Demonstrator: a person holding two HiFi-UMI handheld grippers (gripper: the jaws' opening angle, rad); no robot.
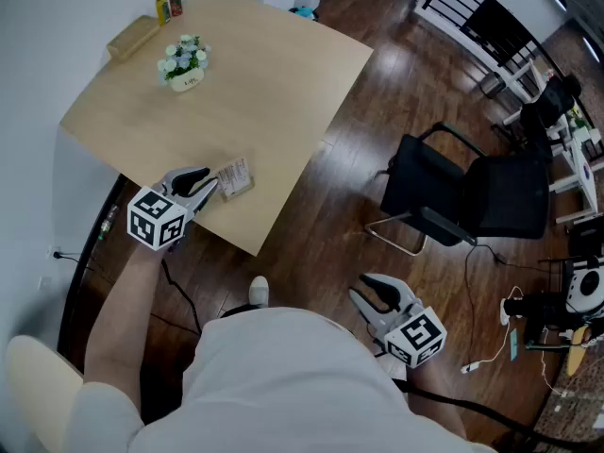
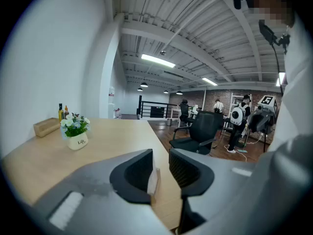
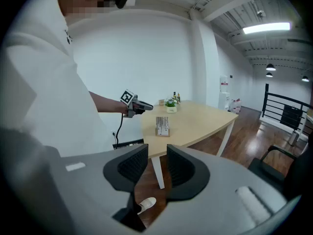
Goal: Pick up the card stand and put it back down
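The card stand (image 1: 235,176), a small clear holder with printed cards, stands upright near the front edge of the light wooden table (image 1: 255,92). My left gripper (image 1: 211,179) lies level just left of it, jaws open and pointing at it. In the left gripper view the card stand (image 2: 153,179) shows edge-on in the gap, close to the left finger, with clear space to the other one. The right gripper view shows the card stand (image 3: 162,126) resting on the table, the left gripper (image 3: 142,105) beside it. My right gripper (image 1: 359,286) hangs open and empty over the floor, off the table.
A white pot of flowers (image 1: 183,62), two small bottles (image 1: 167,4) and a wooden box (image 1: 133,38) sit at the table's far side by the wall. A black office chair (image 1: 472,192) stands on the dark wood floor to the right. Cables lie on the floor.
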